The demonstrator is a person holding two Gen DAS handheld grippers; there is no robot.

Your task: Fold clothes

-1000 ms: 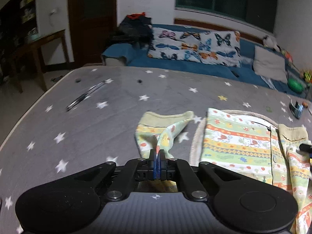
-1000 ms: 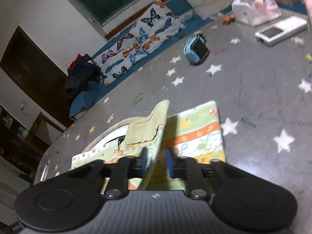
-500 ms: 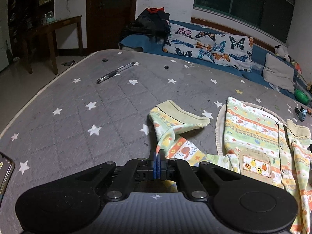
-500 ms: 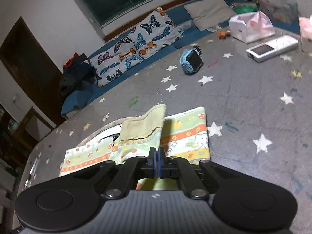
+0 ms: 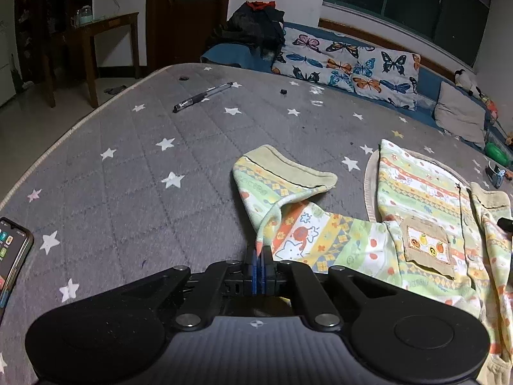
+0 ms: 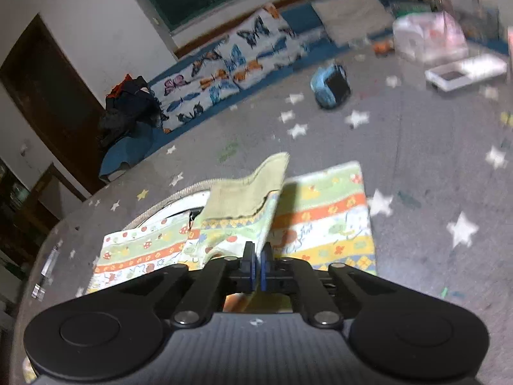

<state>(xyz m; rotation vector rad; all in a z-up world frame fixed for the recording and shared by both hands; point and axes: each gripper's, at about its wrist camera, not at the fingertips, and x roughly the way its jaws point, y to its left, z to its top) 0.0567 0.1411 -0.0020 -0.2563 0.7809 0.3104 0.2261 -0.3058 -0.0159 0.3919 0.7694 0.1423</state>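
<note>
While both grippers (image 5: 258, 253) (image 6: 257, 256) pinch the garment (image 5: 416, 211), it lies on a grey starred mat (image 5: 128, 173) beside butterfly pillows (image 5: 346, 64).

White walls, a dark wooden door (image 5: 189, 16), a dark window (image 5: 404, 3) and a wooden side table (image 5: 105, 32)

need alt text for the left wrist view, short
The left gripper, shut, pinches a sleeve of a patterned baby top spread on a grey star-print mattress. A pen lies farther back and a phone at the left edge.
</note>
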